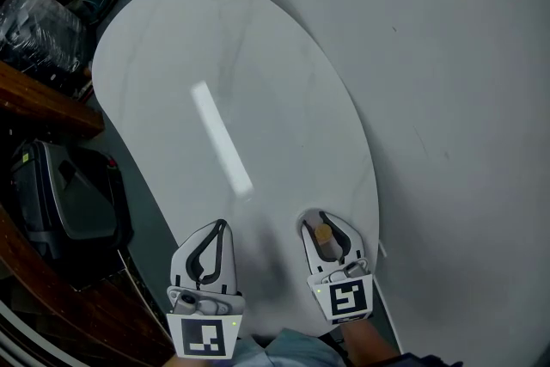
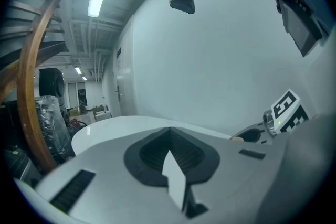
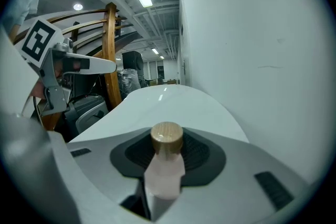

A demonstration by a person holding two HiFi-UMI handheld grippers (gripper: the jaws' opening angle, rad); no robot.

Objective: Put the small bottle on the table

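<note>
A small pale pink bottle [image 1: 323, 235] with a round wooden cap [image 3: 167, 138] stands upright between the jaws of my right gripper [image 1: 322, 221]. The jaws are shut on its body [image 3: 165, 176]. This gripper hovers over the near right end of the white oval table [image 1: 215, 56], close to the wall. My left gripper [image 1: 220, 226] is over the table's near edge, left of the right one, with its jaws shut and nothing between them [image 2: 169, 132]. Whether the bottle's base touches the table is hidden.
A white wall [image 1: 447, 99] runs along the table's right side. A black case [image 1: 69, 202] sits on the floor to the left, beside a curved wooden rail [image 1: 43, 103]. Cables and bagged items [image 1: 51, 4] lie at the far left.
</note>
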